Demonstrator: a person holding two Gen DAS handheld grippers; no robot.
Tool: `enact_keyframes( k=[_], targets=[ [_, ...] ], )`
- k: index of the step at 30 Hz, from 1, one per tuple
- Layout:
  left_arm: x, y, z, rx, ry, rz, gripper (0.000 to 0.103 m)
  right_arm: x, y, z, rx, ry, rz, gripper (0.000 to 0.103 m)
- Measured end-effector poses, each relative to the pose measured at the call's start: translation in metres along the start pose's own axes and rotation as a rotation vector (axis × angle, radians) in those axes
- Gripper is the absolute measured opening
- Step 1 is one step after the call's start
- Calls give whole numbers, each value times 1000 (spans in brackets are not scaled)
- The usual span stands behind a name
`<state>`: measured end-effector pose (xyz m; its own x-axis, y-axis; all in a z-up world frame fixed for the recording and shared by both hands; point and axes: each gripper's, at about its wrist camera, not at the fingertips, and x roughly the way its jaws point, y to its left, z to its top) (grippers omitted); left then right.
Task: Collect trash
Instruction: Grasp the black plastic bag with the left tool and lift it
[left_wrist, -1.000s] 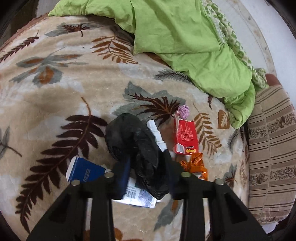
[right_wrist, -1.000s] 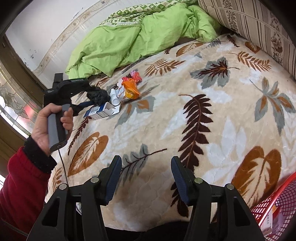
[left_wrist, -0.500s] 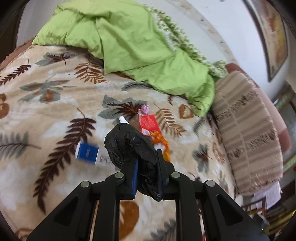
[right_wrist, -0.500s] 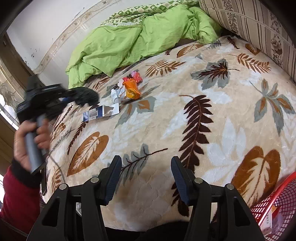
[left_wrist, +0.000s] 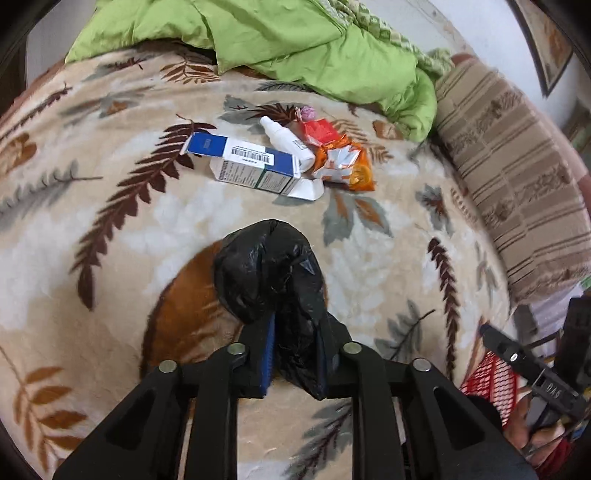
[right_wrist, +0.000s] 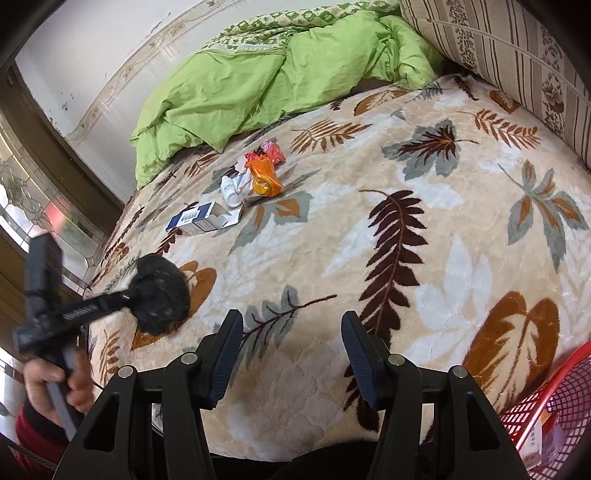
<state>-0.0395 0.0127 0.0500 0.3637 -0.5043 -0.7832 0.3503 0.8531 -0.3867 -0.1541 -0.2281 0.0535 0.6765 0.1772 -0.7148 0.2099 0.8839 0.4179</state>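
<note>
A: What's different from a second ago?
B: The left gripper (left_wrist: 295, 354), clamped on the black bag (left_wrist: 269, 280), is off the litter pile, nearer the red basket (right_wrist: 546, 417)

A: And the right gripper (right_wrist: 291, 354)?
B: Half open, empty, unmoved

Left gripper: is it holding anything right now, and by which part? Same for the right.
The left gripper pinches a crumpled black plastic bag by its lower bunched end; the bulk sticks out past the fingertips. The right gripper stands open, holding nothing.
</note>
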Motion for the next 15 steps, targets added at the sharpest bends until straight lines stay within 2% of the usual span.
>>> enact_keyframes(
  k=[2, 3, 4, 6, 10, 15],
  targets=[
    [0, 2, 1, -2, -16, 28, 34, -1, -1, 0, 0, -3, -2, 59],
    [1, 2, 2, -3, -20, 55, 52, -1, -2, 0, 5, -3, -1, 59],
    [3, 4, 1, -4, -23, 84, 63, 0, -3, 0, 12, -2, 2, 59],
    [7, 8, -2, -11, -13, 100, 64, 0, -4, 0, 17, 1, 6, 59],
    [13, 18, -4, -59, 5, 70, 70, 1, -3, 0, 9, 0, 10, 59],
    [27, 18, -1, -65, 14, 29, 68, 1, -4, 0, 12, 3, 18, 59]
  ],
)
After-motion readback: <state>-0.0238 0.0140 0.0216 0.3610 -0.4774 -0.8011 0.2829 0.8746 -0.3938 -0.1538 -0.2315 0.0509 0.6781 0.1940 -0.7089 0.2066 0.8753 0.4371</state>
